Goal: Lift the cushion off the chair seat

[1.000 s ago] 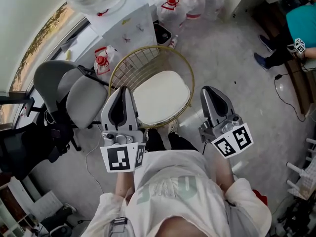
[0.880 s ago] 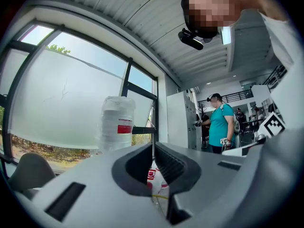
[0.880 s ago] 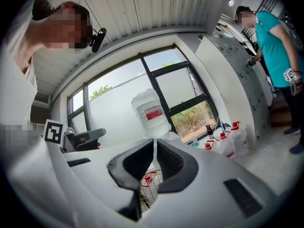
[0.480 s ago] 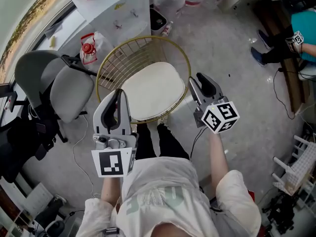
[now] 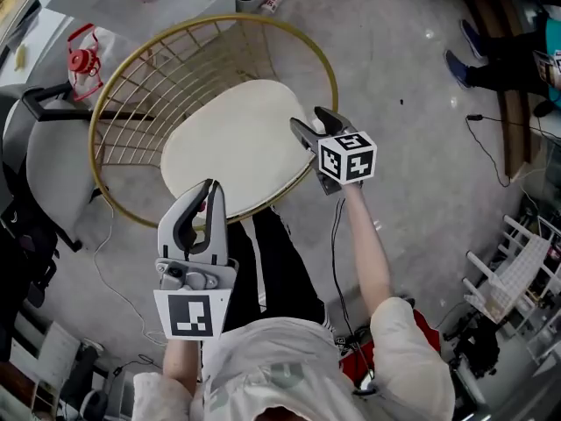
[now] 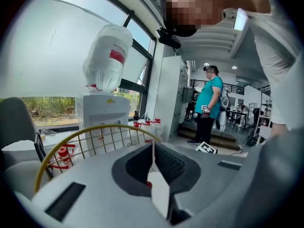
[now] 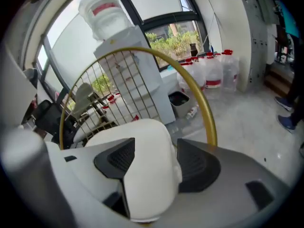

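Looking from the left, a grey padded office chair [image 5: 48, 160] crowds up against the round gold wire chair [image 5: 131, 68], with a red-capped water jug [image 5: 83, 60] just beyond it. The left gripper [image 5: 210, 189] hangs at the near rim, its jaws together on nothing.

The cream oval cushion [image 5: 232, 143] lies flat on the wire seat. It looks soft, light and floppy to me, likely to sag if taken by one edge, so a bite on each side edge seems wisest.

The right gripper [image 5: 314, 123] sits at the cushion's right edge. Its jaws have just been opening and stand wide, the cushion's rim between them but not pinched. The tall wire back blocks the far side, and a black cable [image 5: 491, 147] trails on the floor to the right.
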